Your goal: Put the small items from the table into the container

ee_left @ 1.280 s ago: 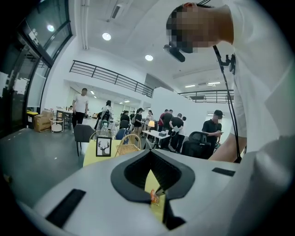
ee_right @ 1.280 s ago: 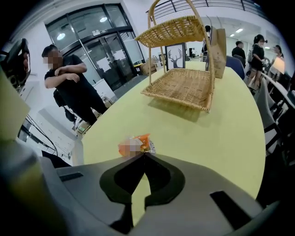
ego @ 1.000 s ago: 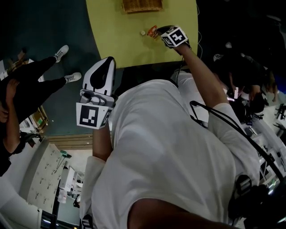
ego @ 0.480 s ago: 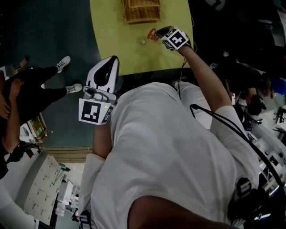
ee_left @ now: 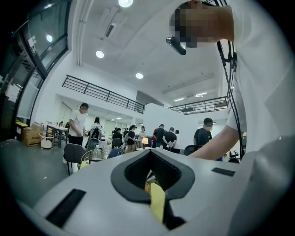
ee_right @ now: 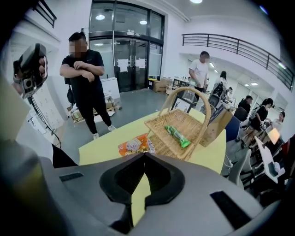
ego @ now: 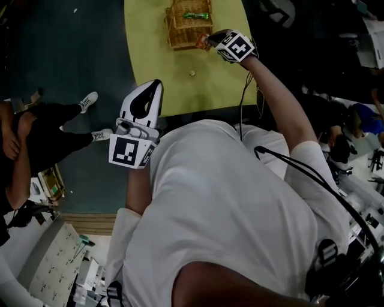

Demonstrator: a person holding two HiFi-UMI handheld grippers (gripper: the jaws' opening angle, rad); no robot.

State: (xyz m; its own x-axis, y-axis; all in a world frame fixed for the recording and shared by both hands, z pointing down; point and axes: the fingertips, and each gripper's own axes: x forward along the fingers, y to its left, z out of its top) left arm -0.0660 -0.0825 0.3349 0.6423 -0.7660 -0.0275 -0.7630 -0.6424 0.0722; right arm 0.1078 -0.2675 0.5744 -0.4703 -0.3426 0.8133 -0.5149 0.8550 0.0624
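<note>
A wicker basket (ego: 175,37) (ee_right: 162,146) with a hoop handle stands at the far end of the yellow-green table (ego: 150,54) (ee_right: 99,148). A green packet (ego: 197,15) (ee_right: 177,136) lies inside it. My right gripper (ego: 210,41) (ee_right: 144,156) is shut on an orange snack packet (ego: 204,41) (ee_right: 136,145), held in the air just beside the basket's near right corner. One small pale item (ego: 192,73) lies on the table nearer me. My left gripper (ego: 155,85) (ee_left: 150,153) is shut and holds nothing, off the table's near edge.
A person in black with white sneakers (ego: 90,102) (ee_right: 85,78) stands on the dark floor left of the table. A brown paper bag (ee_right: 216,125) stands behind the basket. Chairs and other people fill the room beyond.
The right gripper has risen and carried the orange packet from near the small item to the basket's side. More of the basket has come into view. The left gripper has hardly shifted.
</note>
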